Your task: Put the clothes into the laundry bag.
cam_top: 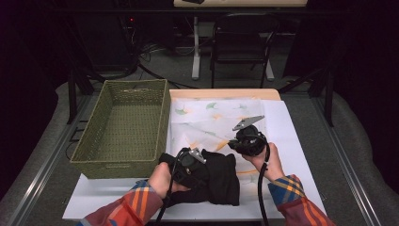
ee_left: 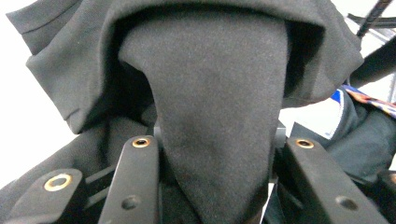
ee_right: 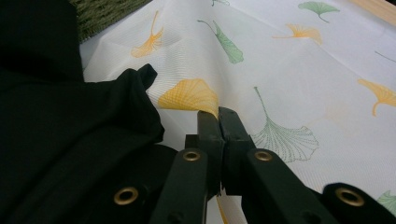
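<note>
Nearest, at the front edge of the white table (cam_top: 117, 200), two plaid sleeves (cam_top: 134, 205) come in from below, each hand w/ a gripper. Left gripper (cam_top: 192, 157) sits on the black garment (cam_top: 219, 176), which lies bunched on the table's near part, just right of the basket's front corner. From the left gripper view a thick fold of that black garment (ee_left: 219, 116) runs down btwn the two black jaws, which stand partly apart w/ the cloth filling the gap and pressed at both sides, so the jaws are clamped on the fold; more of the cloth drapes over above it. Right gripper (cam_top: 245, 141) is just beyond the garment's far right corner, above the leaf-print cloth (cam_top: 211, 120). Its own view shows the right gripper (ee_right: 218, 114) w/ jaws closed tight, tips together, pinching an edge of the thin white leaf-print cloth (ee_right: 289, 70) by a yellow leaf; black garment (ee_right: 70, 140) lies at the left of that view, touching the printed cloth. Farther back, the printed cloth spreads flat over the table's middle & right. Left of it stands the green woven basket (cam_top: 94, 136), long side along the cloth's edge. Beyond the table: a dark chair (cam_top: 242, 42) & floor cables.
</note>
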Action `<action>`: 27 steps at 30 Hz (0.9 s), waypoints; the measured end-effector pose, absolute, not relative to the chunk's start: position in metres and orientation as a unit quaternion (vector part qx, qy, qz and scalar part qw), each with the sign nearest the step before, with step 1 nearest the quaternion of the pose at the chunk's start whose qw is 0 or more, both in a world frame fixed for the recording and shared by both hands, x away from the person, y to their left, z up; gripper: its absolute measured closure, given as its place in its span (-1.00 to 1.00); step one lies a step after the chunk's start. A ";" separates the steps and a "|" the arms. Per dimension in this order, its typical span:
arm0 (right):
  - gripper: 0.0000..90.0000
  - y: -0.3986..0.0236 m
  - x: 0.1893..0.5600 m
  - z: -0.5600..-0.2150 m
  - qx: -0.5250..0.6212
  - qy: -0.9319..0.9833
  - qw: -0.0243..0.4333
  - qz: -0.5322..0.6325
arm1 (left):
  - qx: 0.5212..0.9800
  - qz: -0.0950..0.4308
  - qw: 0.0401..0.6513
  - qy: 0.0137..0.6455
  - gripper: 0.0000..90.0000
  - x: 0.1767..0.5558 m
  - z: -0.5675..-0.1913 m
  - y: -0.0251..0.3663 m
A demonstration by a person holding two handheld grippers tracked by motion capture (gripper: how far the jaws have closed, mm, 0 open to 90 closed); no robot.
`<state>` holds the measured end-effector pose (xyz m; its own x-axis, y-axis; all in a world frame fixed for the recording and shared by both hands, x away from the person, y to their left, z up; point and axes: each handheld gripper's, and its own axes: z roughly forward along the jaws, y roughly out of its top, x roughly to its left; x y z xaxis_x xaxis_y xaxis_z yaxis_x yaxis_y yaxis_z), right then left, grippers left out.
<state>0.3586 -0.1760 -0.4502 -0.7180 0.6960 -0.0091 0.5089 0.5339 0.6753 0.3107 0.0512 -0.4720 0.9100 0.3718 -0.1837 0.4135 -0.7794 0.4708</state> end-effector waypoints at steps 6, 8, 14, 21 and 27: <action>1.00 -0.176 0.356 -0.445 0.346 0.861 0.145 0.343 | 0.941 -0.038 0.261 0.214 0.40 0.310 -0.477 0.042; 1.00 -0.176 0.356 -0.445 0.346 0.861 0.147 0.344 | 0.942 -0.034 0.263 0.204 0.40 0.308 -0.474 0.040; 1.00 -0.178 0.358 -0.446 0.350 0.858 0.148 0.346 | 0.945 -0.026 0.266 0.189 0.40 0.305 -0.469 0.037; 0.99 -0.176 0.360 -0.448 0.352 0.857 0.149 0.344 | 0.948 -0.022 0.271 0.166 0.40 0.301 -0.461 0.034; 0.99 -0.177 0.361 -0.450 0.355 0.855 0.152 0.346 | 0.949 -0.020 0.273 0.154 0.40 0.296 -0.456 0.030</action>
